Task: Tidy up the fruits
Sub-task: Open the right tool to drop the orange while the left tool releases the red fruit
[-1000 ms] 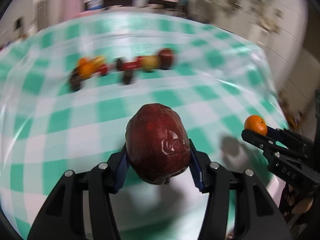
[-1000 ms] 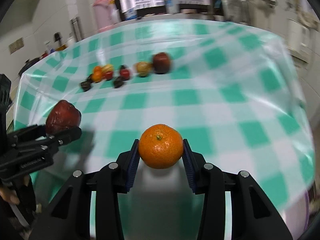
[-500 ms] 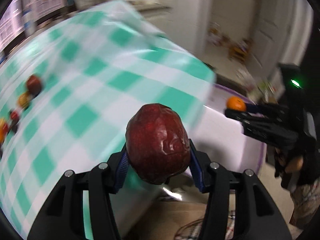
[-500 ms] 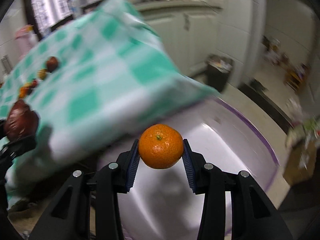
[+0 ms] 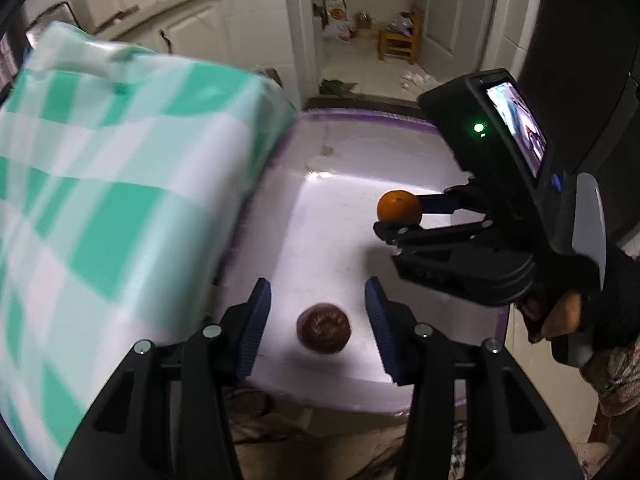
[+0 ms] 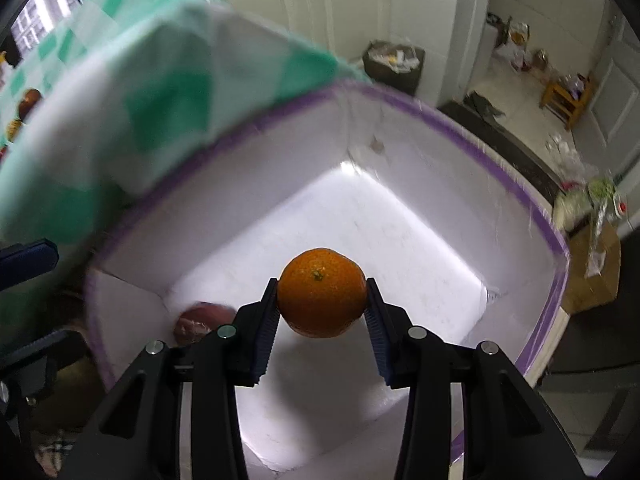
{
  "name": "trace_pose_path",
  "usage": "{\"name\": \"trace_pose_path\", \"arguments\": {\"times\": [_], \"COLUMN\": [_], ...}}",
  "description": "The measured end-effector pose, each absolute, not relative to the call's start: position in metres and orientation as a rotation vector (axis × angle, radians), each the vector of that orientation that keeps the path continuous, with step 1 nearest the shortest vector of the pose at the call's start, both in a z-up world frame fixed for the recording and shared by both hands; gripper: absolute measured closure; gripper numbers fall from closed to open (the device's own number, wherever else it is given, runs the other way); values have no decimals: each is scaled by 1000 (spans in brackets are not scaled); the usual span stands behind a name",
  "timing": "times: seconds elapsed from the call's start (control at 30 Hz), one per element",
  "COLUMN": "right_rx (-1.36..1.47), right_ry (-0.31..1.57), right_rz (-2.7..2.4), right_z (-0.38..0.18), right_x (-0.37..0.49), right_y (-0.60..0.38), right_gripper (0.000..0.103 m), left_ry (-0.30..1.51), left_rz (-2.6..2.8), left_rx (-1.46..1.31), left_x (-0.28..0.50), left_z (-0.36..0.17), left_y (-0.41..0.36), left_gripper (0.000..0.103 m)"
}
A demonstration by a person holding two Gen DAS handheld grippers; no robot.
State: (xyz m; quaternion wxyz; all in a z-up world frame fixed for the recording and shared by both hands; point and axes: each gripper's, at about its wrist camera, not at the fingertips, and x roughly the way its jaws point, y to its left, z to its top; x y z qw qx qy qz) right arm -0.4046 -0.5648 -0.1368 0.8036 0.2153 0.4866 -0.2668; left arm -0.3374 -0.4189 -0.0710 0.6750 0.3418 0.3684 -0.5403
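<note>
Only the right wrist view shows the right gripper (image 6: 322,306) pinching the orange (image 6: 322,294) head-on. The left gripper (image 5: 318,322), fingers spread, hangs over the dark red fruit (image 5: 323,328) in the white box (image 5: 360,120); the checked tablecloth (image 5: 100,200) lies at nine o'clock.

Both grippers are black plastic. The left gripper (image 5: 318,322) has ribbed blue pads (image 5: 256,326) and silver screws (image 5: 211,331) along its finger arms. The right gripper (image 6: 322,306) matches it, and carries a small screen (image 5: 516,128) and a green light (image 5: 478,127). A black fingerless glove (image 5: 608,304) covers the right hand (image 5: 560,320).
</note>
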Motion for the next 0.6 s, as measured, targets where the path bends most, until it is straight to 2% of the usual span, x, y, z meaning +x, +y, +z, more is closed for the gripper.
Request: {"name": "trace_pose_path", "arguments": {"times": [0.13,0.17,0.2,0.23,0.3,0.33,0.4,0.6], "right_rx": [495,496,496,494,488,488,483,456], "right_ry": [1079,1088,1097,1107,1123,1122,1117,1149], "right_rz": [-568,-566,-567,-569,-584,-583,-577,-586], "right_z": [-156,-158,-160,-162,-165,-165,-167,-172], "right_x": [-406,-406,-405,-404,-401,-399,-397,-396], "right_y": [-563,-563,-561,-561,-561,-561,-564,-561], "right_gripper": [61,61,61,60,52,44,37,30], "left_ry": [883,907,936,953,963,977,943,993], "left_rz": [-1209,-1208,-1208,-1200,-1176,-1166,-1154,-1122], "left_rx": [796,805,820,846,914,941,998,1061], "left_x": [-330,-324,-322,-320,-319,-318,-325,-320], "left_z": [-110,-119,-130,-141,-159,-167,-176,-185], "left_y": [-421,-423,-422,-420,-418,-414,-411,-408], "left_gripper": [53,47,33,27,23,22,14,14]}}
